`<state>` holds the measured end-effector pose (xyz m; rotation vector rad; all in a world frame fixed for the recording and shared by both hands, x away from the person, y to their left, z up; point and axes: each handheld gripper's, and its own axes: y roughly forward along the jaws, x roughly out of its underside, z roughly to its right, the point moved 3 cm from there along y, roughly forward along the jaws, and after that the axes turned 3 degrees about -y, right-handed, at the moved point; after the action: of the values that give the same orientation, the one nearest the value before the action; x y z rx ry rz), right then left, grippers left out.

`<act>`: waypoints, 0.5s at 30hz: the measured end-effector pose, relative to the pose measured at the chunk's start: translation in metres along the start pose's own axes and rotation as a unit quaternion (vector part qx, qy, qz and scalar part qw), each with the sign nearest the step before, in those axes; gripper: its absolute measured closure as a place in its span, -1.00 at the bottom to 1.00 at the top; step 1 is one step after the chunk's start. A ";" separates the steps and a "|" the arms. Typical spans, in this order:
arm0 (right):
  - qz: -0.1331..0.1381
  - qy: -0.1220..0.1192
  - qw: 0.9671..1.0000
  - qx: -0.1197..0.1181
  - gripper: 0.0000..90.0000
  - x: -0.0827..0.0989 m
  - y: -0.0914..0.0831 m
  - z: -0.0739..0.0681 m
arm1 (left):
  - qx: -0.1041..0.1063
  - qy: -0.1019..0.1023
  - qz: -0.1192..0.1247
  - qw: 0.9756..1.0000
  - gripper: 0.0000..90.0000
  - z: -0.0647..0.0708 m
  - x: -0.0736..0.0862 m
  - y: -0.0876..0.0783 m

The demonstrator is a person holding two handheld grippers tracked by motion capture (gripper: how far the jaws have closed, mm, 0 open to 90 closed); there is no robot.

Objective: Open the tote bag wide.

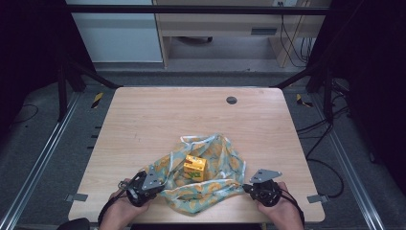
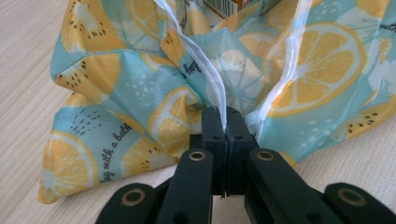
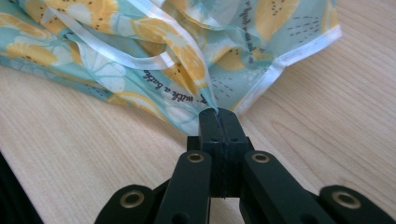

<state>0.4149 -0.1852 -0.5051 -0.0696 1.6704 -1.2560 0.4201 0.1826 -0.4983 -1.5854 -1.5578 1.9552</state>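
Two grippers pinch the near edges of a lemon-print bag with a yellow carton on it.

At the bottom of the high view, the left gripper (image 1: 155,184) is at lower left and the right gripper (image 1: 245,188) at lower right, each held by a hand at the near edge of the wooden table (image 1: 143,115). In the left gripper view the black jaws are clenched on a white-trimmed fold of the bag (image 2: 140,93); in the right gripper view the jaws are also pressed together on a thin corner of the same cloth. The bag lies crumpled between both grippers, low in the centre of the high view. A little farther, the carton (image 1: 195,168) stands on the cloth. Far behind, near the upper right of the table, there is a dark round hole (image 1: 231,100).
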 end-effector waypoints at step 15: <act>0.009 0.003 1.000 -0.005 1.00 -0.002 -0.001 -0.003 | -0.012 -0.009 0.003 1.000 0.99 -0.008 0.002 -0.002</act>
<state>0.4135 -0.1827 -0.5029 -0.0565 1.6797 -1.2365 0.4252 0.1896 -0.4972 -1.5889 -1.5901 1.9661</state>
